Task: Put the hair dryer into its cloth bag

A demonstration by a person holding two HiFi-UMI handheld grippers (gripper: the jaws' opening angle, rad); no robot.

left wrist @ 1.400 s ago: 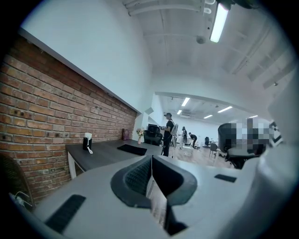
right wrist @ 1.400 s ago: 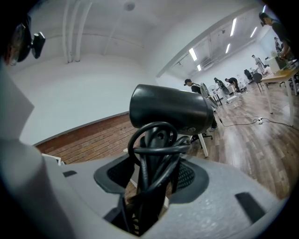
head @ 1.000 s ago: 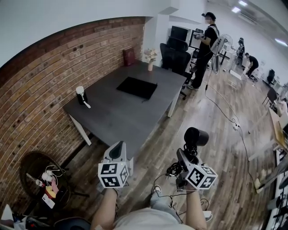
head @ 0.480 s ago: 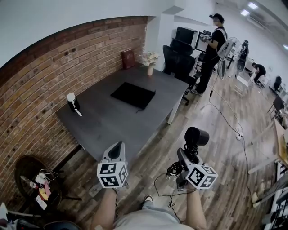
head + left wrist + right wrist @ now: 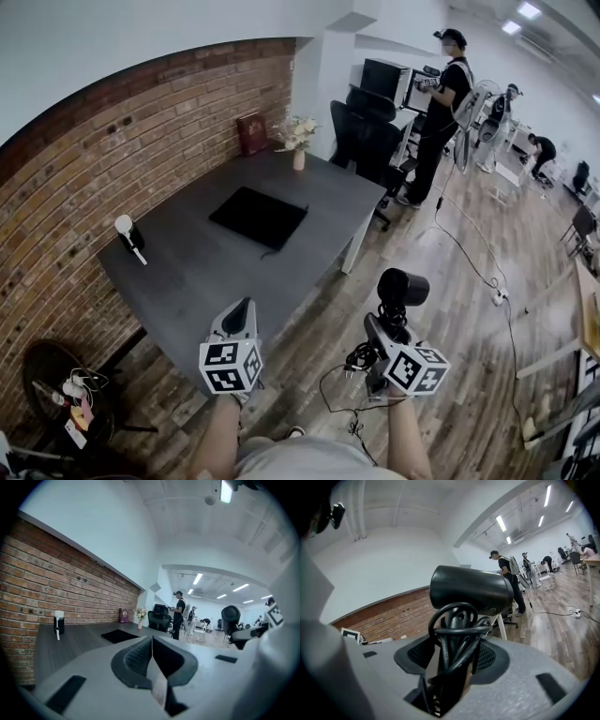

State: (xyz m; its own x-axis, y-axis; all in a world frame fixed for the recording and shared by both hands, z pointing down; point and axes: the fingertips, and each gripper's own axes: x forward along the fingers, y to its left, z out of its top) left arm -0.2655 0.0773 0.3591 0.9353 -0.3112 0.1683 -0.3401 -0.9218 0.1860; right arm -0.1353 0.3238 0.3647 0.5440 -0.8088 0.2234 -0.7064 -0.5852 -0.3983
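The right gripper [image 5: 384, 328], at the lower right of centre in the head view, is pinching the handle of the black hair dryer [image 5: 401, 289] together with its coiled cord [image 5: 454, 630]. Its jaws are standing partly spread around that bundle, pressing on it from either side, and the dryer's barrel is sticking up above them. The left gripper [image 5: 244, 311], at the lower centre-left, is carrying nothing, its jaws pressed together with the tips meeting.

The wooden floor [image 5: 469, 309] is filling the right half of the frame. The hair dryer is hanging over it, just beside the long right edge of the dark grey table [image 5: 206, 281]. The left gripper is showing over the table's near corner. The table is running up and left, its far side lying along the brick wall [image 5: 94, 159]. A black office chair [image 5: 361, 131] is standing at the table's upper end. The black cloth bag [image 5: 258, 217] is lying flat on the upper middle of the tabletop, well apart from both grippers, with bare tabletop stretching between it and the near edge. A thin cable [image 5: 464, 246] is trailing across the floor at the right.
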